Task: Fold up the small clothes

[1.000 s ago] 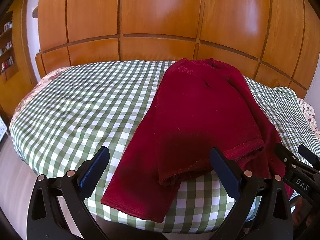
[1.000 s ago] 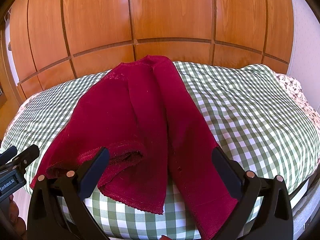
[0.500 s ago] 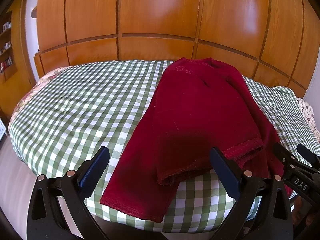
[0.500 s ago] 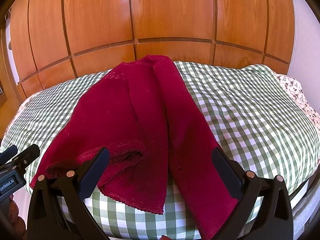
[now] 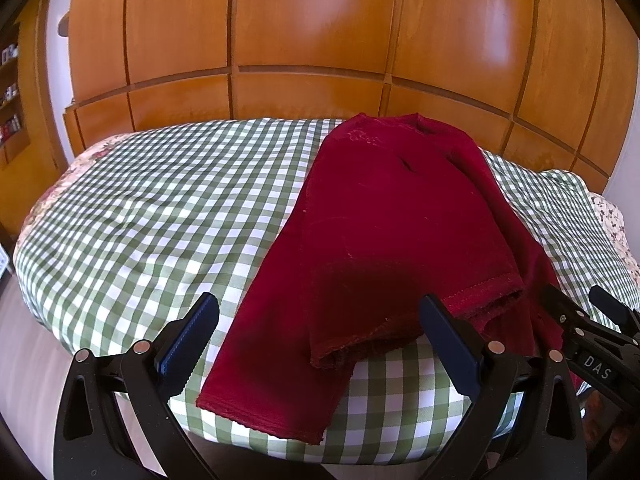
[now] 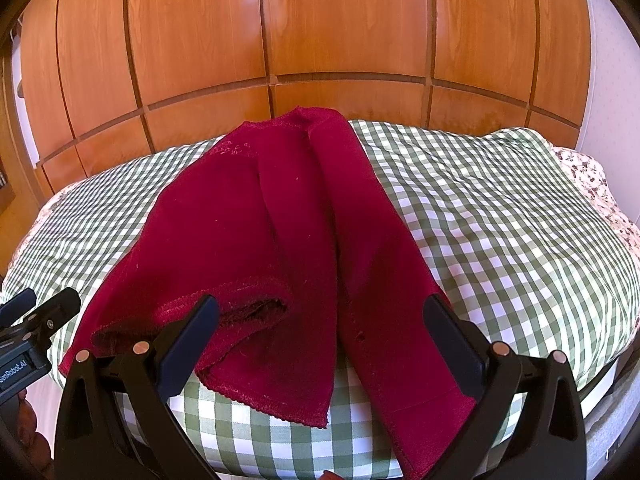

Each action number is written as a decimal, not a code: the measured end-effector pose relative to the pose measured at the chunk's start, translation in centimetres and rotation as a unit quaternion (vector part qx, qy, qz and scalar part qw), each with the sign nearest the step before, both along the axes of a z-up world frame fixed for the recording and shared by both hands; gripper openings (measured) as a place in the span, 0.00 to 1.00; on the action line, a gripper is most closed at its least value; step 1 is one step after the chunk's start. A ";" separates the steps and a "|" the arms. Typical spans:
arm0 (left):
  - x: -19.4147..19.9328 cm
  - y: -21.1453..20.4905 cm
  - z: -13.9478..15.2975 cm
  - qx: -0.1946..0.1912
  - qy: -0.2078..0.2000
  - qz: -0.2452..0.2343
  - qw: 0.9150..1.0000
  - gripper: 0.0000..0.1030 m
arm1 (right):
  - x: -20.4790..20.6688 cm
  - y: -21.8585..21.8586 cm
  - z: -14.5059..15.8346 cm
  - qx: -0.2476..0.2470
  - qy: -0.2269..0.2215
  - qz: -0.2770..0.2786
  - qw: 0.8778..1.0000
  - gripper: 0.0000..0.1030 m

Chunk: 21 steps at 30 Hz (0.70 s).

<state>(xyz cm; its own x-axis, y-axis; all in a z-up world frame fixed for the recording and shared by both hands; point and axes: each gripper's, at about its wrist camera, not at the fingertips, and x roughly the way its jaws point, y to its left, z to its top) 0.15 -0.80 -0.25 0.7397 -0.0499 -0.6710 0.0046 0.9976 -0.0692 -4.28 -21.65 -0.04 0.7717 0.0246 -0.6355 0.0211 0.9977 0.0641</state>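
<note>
The wardrobe (image 5: 304, 32), a wall of wooden panels, stands behind the bed (image 5: 160, 208), which carries a green-and-white checked cover and serves as the folding surface. Its soft, broad top lets the cloth lie spread without sliding.

The red garment (image 5: 384, 216) lies lengthwise on the bed, its neck end toward the wardrobe and its lower hem at the near edge. In the right wrist view the red garment (image 6: 248, 240) shows a sleeve (image 6: 388, 280) running down its right side to the bed's near edge, and a doubled flap whose open hem (image 6: 240, 304) faces the cameras. This layout suggests a first lengthwise fold is in place on one side only; the task appears early in its course.

The left tongs (image 5: 320, 336) hover above the near hem with the jaws spread wide and nothing between them. The right tongs (image 6: 320, 332) are likewise spread wide and empty, positioned over the lower part of the garment between the flap and the sleeve. Both sets sit low at the near edge, presumably because the free hem and sleeve end are the nearest grasp points.

The next move likely calls for pinching the loose sleeve. The thick knit may slip or drag the layers beneath.
</note>
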 end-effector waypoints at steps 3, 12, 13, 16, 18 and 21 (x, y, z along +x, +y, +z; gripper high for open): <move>0.2 0.1 -0.1 -0.002 0.003 -0.001 1.000 0.96 | 0.1 0.0 -0.1 0.000 0.000 0.000 1.000 0.98; 0.3 0.1 -0.3 -0.006 0.007 -0.008 1.000 0.96 | 0.1 -0.1 -0.2 -0.003 0.001 0.000 1.000 0.98; 0.3 0.1 -0.4 -0.008 0.009 -0.010 1.000 0.96 | 0.2 -0.2 -0.2 -0.006 0.000 -0.001 1.000 0.98; 0.6 0.2 -0.6 -0.014 0.015 -0.023 1.000 0.96 | 0.5 -0.7 -0.3 -0.022 -0.001 -0.010 1.000 0.98; 1.1 0.4 -1.0 -0.029 0.025 -0.052 0.998 0.96 | 0.8 -1.6 -0.3 -0.038 0.000 -0.025 0.999 0.98; 1.8 1.8 -1.7 -0.065 0.037 -0.062 0.995 0.96 | 1.6 -4.0 -0.5 -0.042 0.012 -0.052 0.998 0.98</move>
